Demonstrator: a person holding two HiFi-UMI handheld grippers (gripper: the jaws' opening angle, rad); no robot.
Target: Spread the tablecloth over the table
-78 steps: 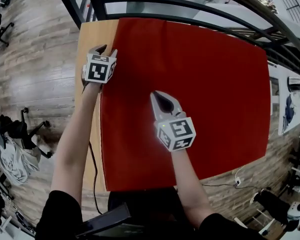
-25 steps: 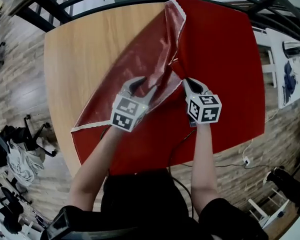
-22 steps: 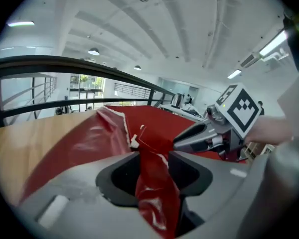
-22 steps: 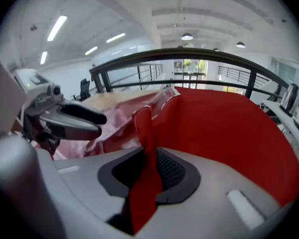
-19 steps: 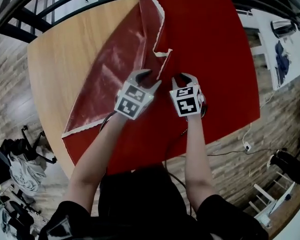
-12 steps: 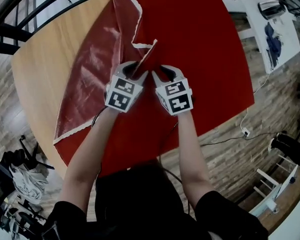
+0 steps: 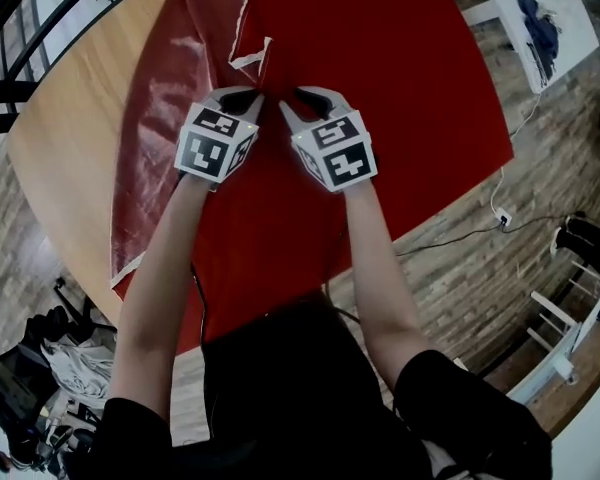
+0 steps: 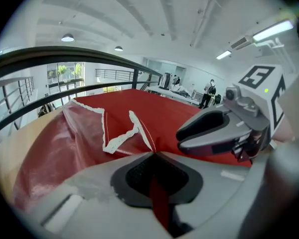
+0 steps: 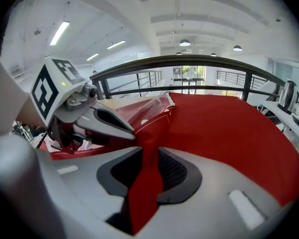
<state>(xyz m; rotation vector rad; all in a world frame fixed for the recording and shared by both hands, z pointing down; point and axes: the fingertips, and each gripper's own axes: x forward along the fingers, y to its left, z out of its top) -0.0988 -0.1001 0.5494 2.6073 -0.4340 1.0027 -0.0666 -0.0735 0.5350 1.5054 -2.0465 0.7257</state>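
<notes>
With the left gripper (image 8: 152, 154) clamped on the tablecloth's (image 7: 410, 78) folded-back edge, upper centre, and the right gripper (image 9: 148, 148) just opened partway, cloth loose between, pull leftward, low and taut, over the bare table (image 7: 70, 128).

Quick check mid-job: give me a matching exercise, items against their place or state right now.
1 left tongs
2 white trim
3 table
4 tablecloth

A bare wood at head view's left
B shut on a red fold
C edging the turned-back flap
D red, partly folded back

Pairs: 1-B, 2-C, 3-A, 4-D
</notes>
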